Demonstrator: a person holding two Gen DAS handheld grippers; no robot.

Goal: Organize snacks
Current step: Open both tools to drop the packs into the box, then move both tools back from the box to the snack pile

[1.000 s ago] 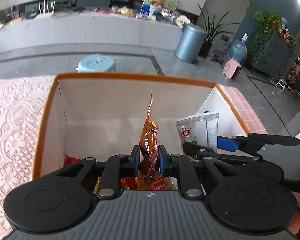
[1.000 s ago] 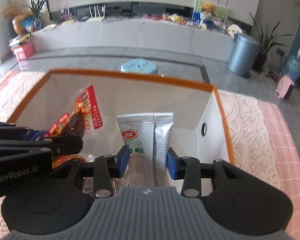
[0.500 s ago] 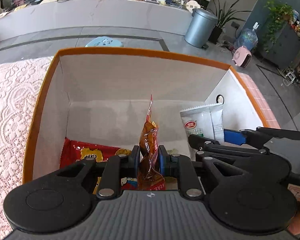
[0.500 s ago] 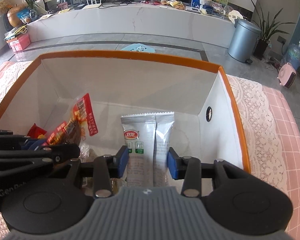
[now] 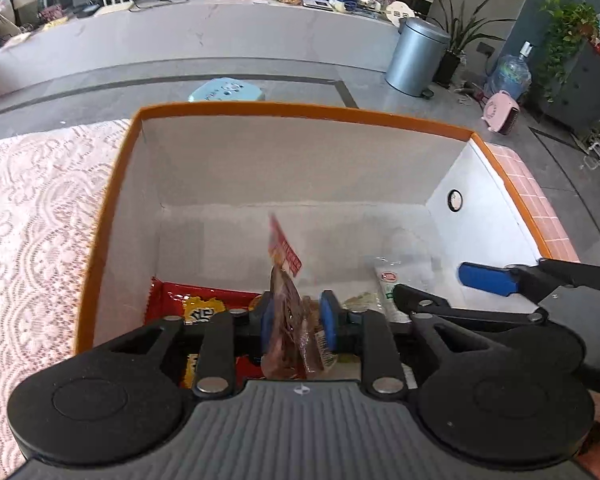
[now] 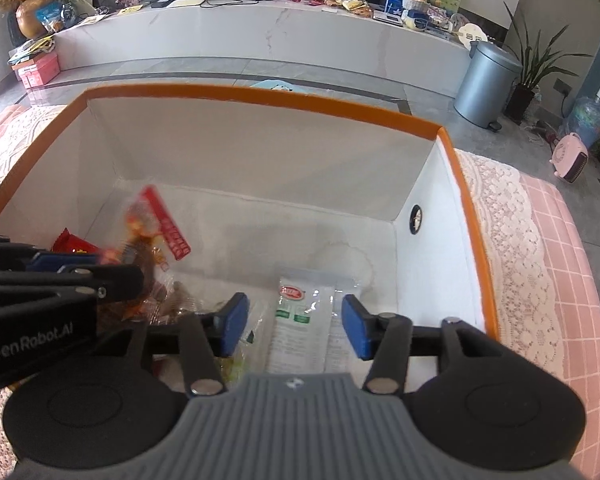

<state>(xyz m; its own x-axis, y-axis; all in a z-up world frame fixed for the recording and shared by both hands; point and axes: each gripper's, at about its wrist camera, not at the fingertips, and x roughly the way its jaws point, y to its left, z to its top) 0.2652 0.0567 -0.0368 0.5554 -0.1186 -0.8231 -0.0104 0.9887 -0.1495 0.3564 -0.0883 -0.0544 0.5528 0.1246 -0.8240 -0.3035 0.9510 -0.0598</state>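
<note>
An orange-rimmed white box (image 5: pixel 300 112) (image 6: pixel 260 98) sits on a lace cloth. My left gripper (image 5: pixel 296 320) is over its near side with the jaws apart; a brown-and-red snack packet (image 5: pixel 286 276) (image 6: pixel 152 236) hangs blurred between them, tilting. My right gripper (image 6: pixel 296 324) is open; the white-and-green sachet (image 6: pixel 304 324) (image 5: pixel 388 284) lies on the box floor between its pads. A red snack bag (image 5: pixel 196 300) (image 6: pixel 70 242) lies at the box's left.
Several more packets lie under the grippers on the near floor of the box. A pink lace cloth (image 5: pixel 32 220) (image 6: pixel 512 240) covers the table on both sides. A grey bin (image 6: pixel 486 84) and a blue stool (image 5: pixel 226 90) stand beyond.
Both grippers lowered toward the box and opened. The white sachet dropped flat onto the box floor. The brown packet has come loose and is tipping between the left jaws.
</note>
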